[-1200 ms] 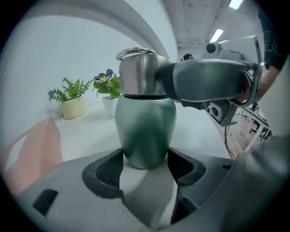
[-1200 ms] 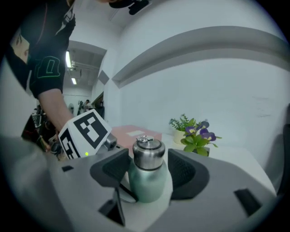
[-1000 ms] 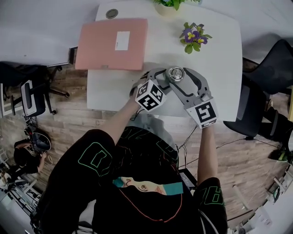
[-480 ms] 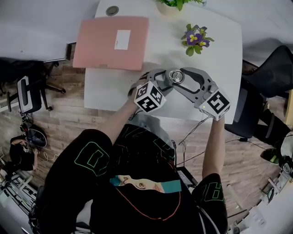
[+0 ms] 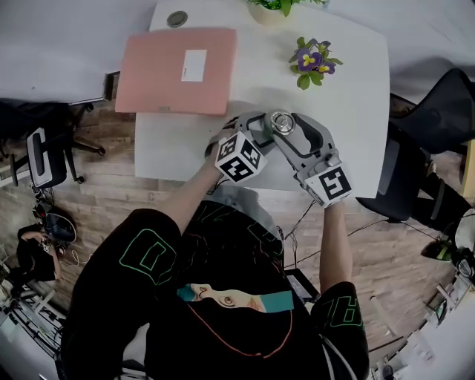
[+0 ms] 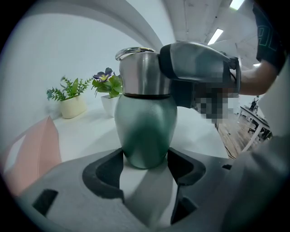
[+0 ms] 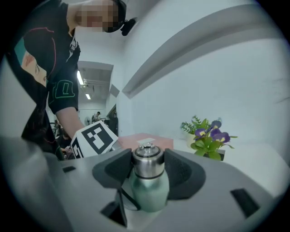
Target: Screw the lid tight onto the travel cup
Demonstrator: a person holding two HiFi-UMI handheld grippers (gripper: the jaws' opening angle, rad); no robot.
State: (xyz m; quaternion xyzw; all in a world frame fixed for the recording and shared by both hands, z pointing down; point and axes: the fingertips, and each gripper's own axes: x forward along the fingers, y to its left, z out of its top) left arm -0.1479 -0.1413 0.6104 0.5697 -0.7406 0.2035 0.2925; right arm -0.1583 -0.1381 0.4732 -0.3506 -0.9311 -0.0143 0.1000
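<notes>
The travel cup (image 6: 145, 131) has a green body and a steel lid (image 6: 140, 70). It stands near the front edge of the white table (image 5: 356, 133). My left gripper (image 6: 145, 163) is shut on the lower body, with a pad pressing on each side. My right gripper (image 7: 147, 166) comes in from the right at lid height. Its jaws have just been closing and both pads now touch the lid (image 7: 147, 161). In the head view both grippers meet at the cup (image 5: 282, 121): the left gripper (image 5: 267, 130) from the near left, the right gripper (image 5: 286, 128) from the near right.
A pink folder (image 5: 178, 70) lies at the table's back left. A pot of purple flowers (image 5: 312, 59) stands behind the cup, a green plant (image 5: 271, 9) beyond it. A black chair (image 5: 445, 111) stands right of the table. The table's front edge runs just under the grippers.
The right gripper's marker cube swung out to the right half a second ago and has come back toward me. The left gripper and the cup have kept still.
</notes>
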